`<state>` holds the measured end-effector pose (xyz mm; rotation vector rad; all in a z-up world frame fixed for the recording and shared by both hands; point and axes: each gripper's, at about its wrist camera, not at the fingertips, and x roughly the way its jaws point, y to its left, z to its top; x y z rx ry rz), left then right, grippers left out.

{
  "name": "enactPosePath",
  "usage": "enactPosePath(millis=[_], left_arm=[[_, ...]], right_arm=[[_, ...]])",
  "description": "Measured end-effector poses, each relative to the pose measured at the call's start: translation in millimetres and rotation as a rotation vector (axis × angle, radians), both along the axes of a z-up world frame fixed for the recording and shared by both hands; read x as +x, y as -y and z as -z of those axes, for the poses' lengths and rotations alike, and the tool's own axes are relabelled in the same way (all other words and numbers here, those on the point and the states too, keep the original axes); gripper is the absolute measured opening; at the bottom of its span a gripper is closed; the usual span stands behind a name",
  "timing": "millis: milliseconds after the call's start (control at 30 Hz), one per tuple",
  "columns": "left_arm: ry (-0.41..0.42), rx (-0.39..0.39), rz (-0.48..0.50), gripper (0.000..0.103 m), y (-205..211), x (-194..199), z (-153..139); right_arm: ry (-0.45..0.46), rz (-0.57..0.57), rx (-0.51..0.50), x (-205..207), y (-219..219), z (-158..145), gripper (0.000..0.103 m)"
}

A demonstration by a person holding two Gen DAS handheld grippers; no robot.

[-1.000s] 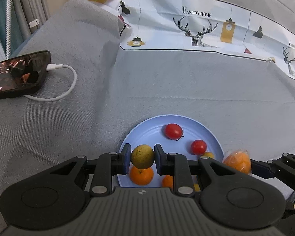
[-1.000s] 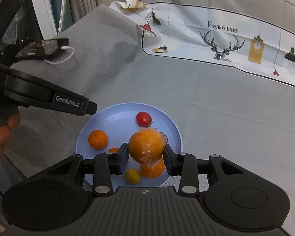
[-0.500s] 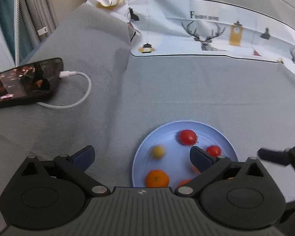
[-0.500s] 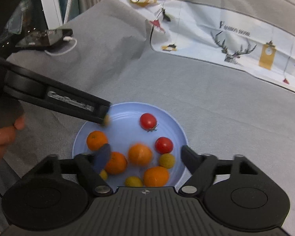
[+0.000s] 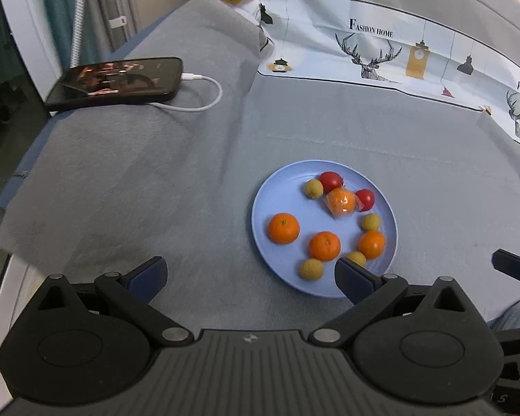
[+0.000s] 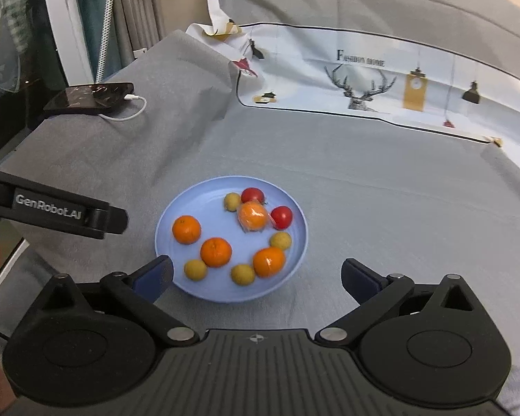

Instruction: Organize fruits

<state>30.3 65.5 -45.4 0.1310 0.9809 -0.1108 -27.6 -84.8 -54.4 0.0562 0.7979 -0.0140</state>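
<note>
A second earlier each gripper had pinched a fruit over the blue plate (image 5: 260, 215): the left gripper (image 5: 251, 277) a small yellow-green fruit, the right gripper (image 6: 256, 277) an orange wrapped in clear film. Now both stood with fingers spread wide and nothing between them; the right jaws had just been opening, while the left had already reached full spread half a second before. Both had pulled back toward the near side, so the whole plate showed ahead of them.

The wrapped orange (image 6: 253, 215) lay at the far side of the plate, between two red tomatoes (image 6: 281, 216). The released yellow-green fruit (image 5: 313, 188) rested just left of the far tomato, close to the wrapped orange. Three bare oranges (image 5: 283, 228) sat across the near half, with other small yellow-green fruits near the close rim and on the right.

The plate lay on grey cloth (image 5: 138, 180). Far to the left a phone (image 5: 118, 81) with a white cable (image 5: 204, 97) lay in the same spot as before, and a printed sheet with deer (image 5: 374, 55) ran along the far side
</note>
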Motion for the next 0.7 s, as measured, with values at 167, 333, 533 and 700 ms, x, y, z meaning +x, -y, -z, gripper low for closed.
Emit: enactPosePath(millis=[167, 333, 533, 700], left_arm=[[0.019, 0.004, -0.016, 0.103, -2, -24, -7], [0.06, 0.009, 0.005, 0.103, 1, -45, -16], [0.083, 0.009, 0.015, 0.103, 2, -62, -22], [0.092, 0.013, 0.02, 0.103, 3, -71, -24]], right_arm=[[0.04, 0.014, -0.027, -23, -4, -9, 0.102], [0.089, 0.025, -0.04, -40, -7, -20, 0.102], [0.127, 0.012, -0.06, -58, -12, -29, 0.102], [0.139, 0.021, -0.072, -66, -11, -32, 0.102]])
